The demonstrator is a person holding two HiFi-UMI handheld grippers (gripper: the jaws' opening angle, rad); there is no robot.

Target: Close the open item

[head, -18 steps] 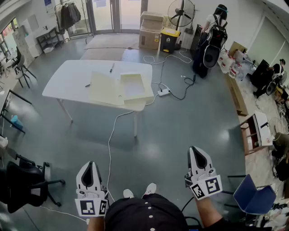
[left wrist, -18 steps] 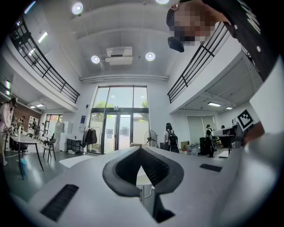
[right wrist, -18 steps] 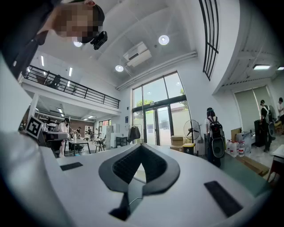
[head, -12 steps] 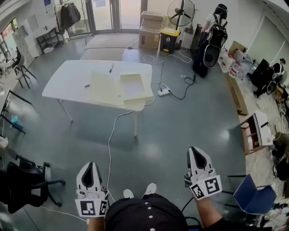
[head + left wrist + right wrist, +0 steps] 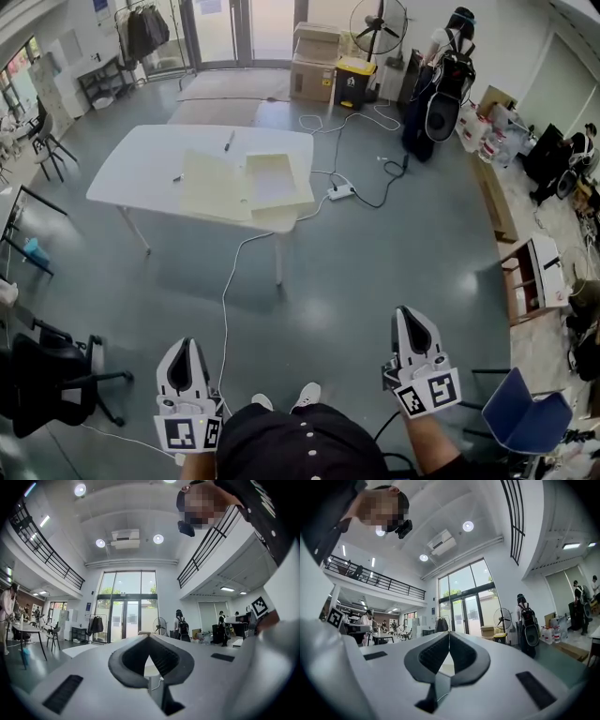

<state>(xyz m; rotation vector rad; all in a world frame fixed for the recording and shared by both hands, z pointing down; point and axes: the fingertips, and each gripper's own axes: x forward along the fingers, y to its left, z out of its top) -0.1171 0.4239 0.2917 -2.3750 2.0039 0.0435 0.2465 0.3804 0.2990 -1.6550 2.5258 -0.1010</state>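
Observation:
A flat cream box [image 5: 275,180] lies open on the white table [image 5: 141,169] far ahead, its lid [image 5: 214,185] folded out flat to the left of the base. My left gripper [image 5: 184,345] and right gripper [image 5: 410,312] hang low near my body, well short of the table. Both are shut, with nothing between the jaws. In the left gripper view the left gripper [image 5: 148,637] has its tips touching, and the right gripper [image 5: 449,633] shows the same in the right gripper view. Both point across the room toward the glass doors.
A white cable [image 5: 225,281] runs over the floor from the table toward me, and a power strip [image 5: 339,192] lies right of the table. A black office chair [image 5: 37,384] stands at my left, a blue chair [image 5: 525,412] at my right. Cardboard boxes [image 5: 314,61], a fan [image 5: 377,23] and a person with a backpack [image 5: 448,66] are at the back.
The head view has shifted a little, so the table sits slightly further left and both grippers slightly lower in the frame. Both grippers stay shut.

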